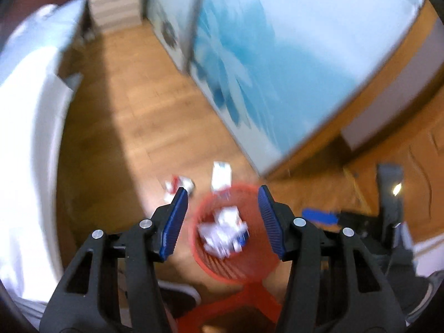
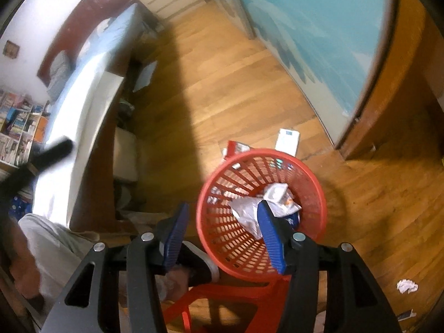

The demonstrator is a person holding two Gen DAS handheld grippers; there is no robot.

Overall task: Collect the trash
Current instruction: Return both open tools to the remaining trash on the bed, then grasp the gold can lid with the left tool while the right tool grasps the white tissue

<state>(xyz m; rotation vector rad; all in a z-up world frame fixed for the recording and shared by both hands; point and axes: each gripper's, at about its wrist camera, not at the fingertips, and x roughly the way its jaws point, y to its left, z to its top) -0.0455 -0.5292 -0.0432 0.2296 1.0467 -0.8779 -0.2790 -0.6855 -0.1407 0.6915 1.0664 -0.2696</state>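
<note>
A red slatted basket (image 2: 222, 208) stands on the wooden floor, holding crumpled white and silver wrappers (image 2: 249, 211). My right gripper (image 2: 222, 211) hangs open above its near rim, nothing between the blue pads. In the left wrist view the same basket (image 1: 202, 258) with its trash (image 1: 224, 233) lies straight below my left gripper (image 1: 222, 197), which is open and empty; this view is blurred. A white carton (image 2: 288, 141) and a red-and-white packet (image 2: 236, 147) lie on the floor just beyond the basket. A crumpled paper ball (image 2: 406, 285) rests on the floor at the lower right.
A bed with white bedding (image 2: 83, 122) runs along the left. A blue-patterned wardrobe door (image 2: 319, 41) fills the right. A red plastic stool (image 2: 222, 299) and a person's shoe (image 2: 199, 266) sit under the grippers. Small scraps (image 2: 405, 315) lie at the lower right.
</note>
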